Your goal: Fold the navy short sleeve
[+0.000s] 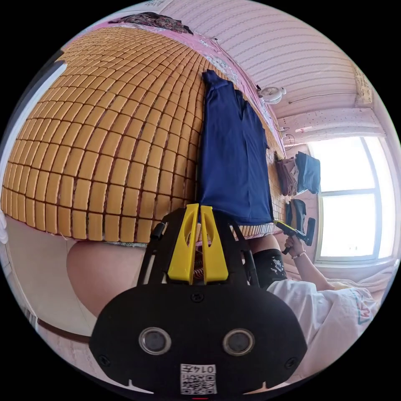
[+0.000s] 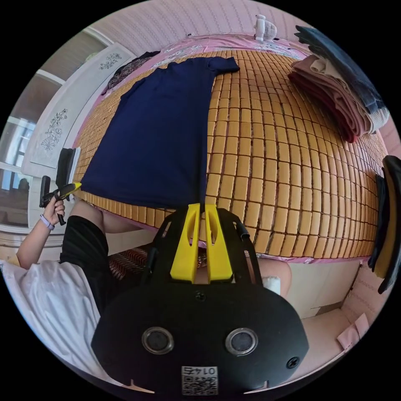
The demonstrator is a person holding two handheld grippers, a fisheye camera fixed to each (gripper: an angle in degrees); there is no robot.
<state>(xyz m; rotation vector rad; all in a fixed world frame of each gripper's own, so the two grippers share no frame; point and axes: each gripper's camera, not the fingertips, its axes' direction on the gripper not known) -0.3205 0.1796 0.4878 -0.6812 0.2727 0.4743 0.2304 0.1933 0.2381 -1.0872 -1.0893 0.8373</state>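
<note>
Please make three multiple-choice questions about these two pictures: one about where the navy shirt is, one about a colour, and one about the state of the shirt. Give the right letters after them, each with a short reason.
1. Where is the navy shirt?
A. Hanging on the wall
B. Lying on the bamboo mat
C. On top of the pile of folded clothes

2. What colour are the fingers of the right gripper?
A. Yellow
B. Red
C. White

3. In what state is the shirt?
A. Rolled into a ball
B. Folded into a small square
C. Spread out flat, not yet folded

Answers:
1 B: in both views the shirt rests on the mat, apart from the pile.
2 A: both fingers are bright yellow on a black body.
3 C: the body and one sleeve lie open and smooth on the mat.
</note>
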